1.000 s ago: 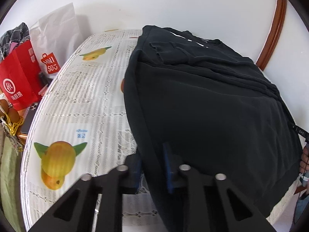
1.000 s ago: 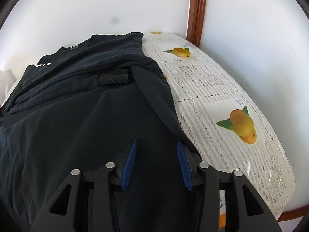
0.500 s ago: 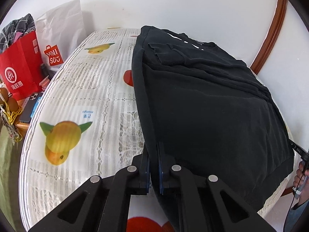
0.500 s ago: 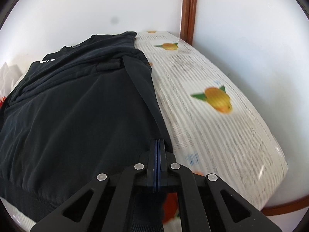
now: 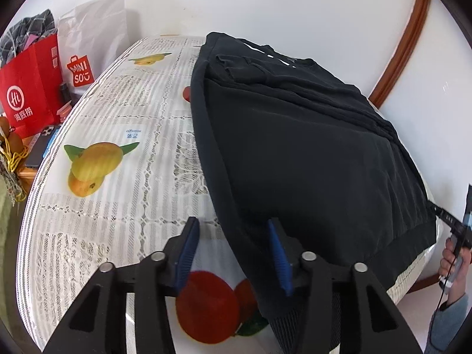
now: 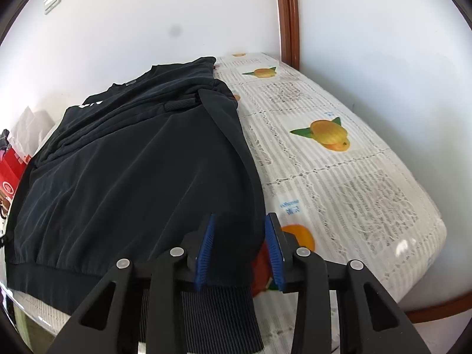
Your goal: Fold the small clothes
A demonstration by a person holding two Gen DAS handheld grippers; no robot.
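Note:
A black sweatshirt (image 5: 309, 153) lies flat on the table, sleeves folded across its upper part, ribbed hem toward me. It also shows in the right wrist view (image 6: 132, 171). My left gripper (image 5: 233, 253) is open, its jaws standing on either side of the garment's left edge near the hem corner. My right gripper (image 6: 240, 244) is open, its jaws on either side of the garment's right edge just above the ribbed hem (image 6: 218, 312). Neither gripper holds the cloth.
The table carries a white lace cloth with fruit prints (image 5: 97, 159), also in the right wrist view (image 6: 339, 177). Red and white shopping bags (image 5: 32, 88) stand at the left. White walls and a brown wooden post (image 6: 287, 14) close the back and right.
Both grippers were shut on the sweatshirt's lower corners half a second ago and have now opened, letting the cloth go. The garment lies slightly shifted toward the near edge.

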